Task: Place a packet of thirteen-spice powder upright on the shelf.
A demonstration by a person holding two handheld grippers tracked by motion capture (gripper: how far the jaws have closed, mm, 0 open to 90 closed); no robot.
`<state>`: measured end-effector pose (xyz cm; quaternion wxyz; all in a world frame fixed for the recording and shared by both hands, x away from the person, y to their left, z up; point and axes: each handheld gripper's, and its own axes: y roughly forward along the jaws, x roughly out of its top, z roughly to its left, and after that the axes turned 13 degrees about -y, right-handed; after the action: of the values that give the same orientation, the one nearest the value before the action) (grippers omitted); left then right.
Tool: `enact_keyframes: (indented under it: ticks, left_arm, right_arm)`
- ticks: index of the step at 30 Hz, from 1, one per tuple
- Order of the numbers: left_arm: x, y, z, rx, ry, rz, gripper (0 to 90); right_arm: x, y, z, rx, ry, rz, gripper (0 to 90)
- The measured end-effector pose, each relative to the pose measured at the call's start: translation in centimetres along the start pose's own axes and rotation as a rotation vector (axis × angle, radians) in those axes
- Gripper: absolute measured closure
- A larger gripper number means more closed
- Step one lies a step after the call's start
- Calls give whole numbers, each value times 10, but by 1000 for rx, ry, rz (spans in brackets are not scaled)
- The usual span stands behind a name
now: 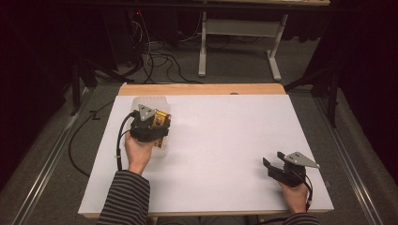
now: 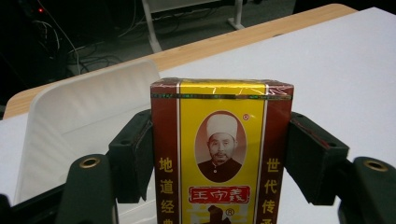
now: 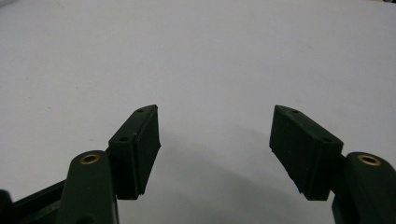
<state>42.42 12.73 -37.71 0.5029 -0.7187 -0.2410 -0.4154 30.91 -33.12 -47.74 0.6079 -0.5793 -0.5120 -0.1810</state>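
Note:
A yellow and dark-red box [image 2: 222, 149] with a portrait and Chinese characters on its face stands upright between the jaws of my left gripper [image 2: 219, 158], whose pads press on its two sides. From above, that gripper [image 1: 157, 123] sits at the table's left with the box [image 1: 163, 118] over a clear plastic tray [image 1: 149, 102]. The tray's white wall [image 2: 88, 107] lies behind and left of the box. Near the front right corner, my right gripper [image 1: 272, 164] rests in a hand. Its jaws [image 3: 215, 140] stand wide apart over bare white surface.
A white sheet [image 1: 220, 140] covers the table, with a wooden strip [image 1: 202, 89] along the far edge. Beyond it stand a white desk frame [image 1: 239, 42] and loose cables [image 1: 159, 61] on the floor. Striped sleeves enter from the bottom.

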Motion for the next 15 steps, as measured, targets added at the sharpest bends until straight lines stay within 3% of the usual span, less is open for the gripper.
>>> enact_keyframes:
  ticks: [15]
  left_arm:
    - [-10, -2, 12, 22, -12, 17, 324]
  right_arm:
    - [0, 0, 0, -1, 2, 3, 337]
